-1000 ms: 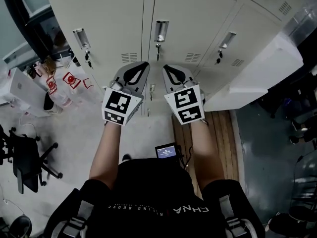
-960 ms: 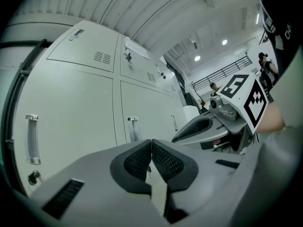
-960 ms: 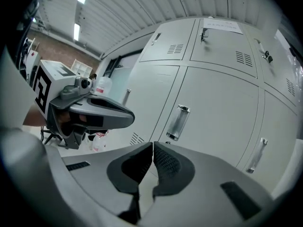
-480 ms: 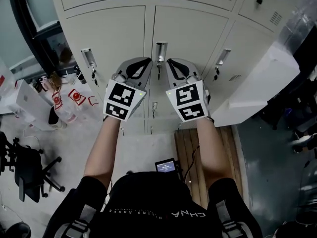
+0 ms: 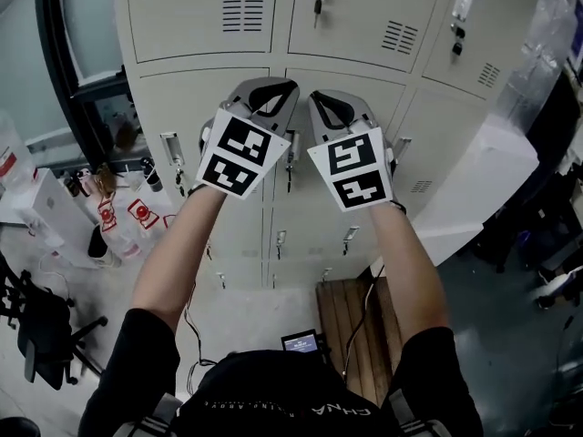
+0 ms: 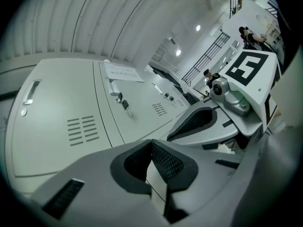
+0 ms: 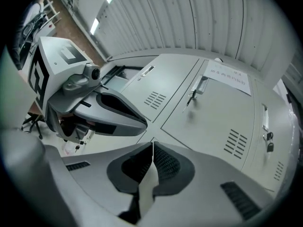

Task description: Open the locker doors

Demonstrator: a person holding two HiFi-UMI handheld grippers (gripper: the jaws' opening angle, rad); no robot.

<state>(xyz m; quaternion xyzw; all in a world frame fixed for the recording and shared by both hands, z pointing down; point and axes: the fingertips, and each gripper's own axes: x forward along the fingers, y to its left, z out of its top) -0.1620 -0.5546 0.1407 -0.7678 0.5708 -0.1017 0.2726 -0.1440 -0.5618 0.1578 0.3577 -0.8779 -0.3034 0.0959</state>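
1. Evidently the left gripper (image 5: 275,87) is closed, with nothing between its jaws.
2. Right gripper (image 5: 322,98), just beside it, is closed and empty too.
3. Both hang near the locker doors (image 5: 355,3), seemingly all closed.
4. A key (image 5: 317,9) hangs in one upper lock.

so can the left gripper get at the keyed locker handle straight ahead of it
Probably yes: nothing stands between the left gripper, jaws shut, and the handle; the right gripper sits off to the side.
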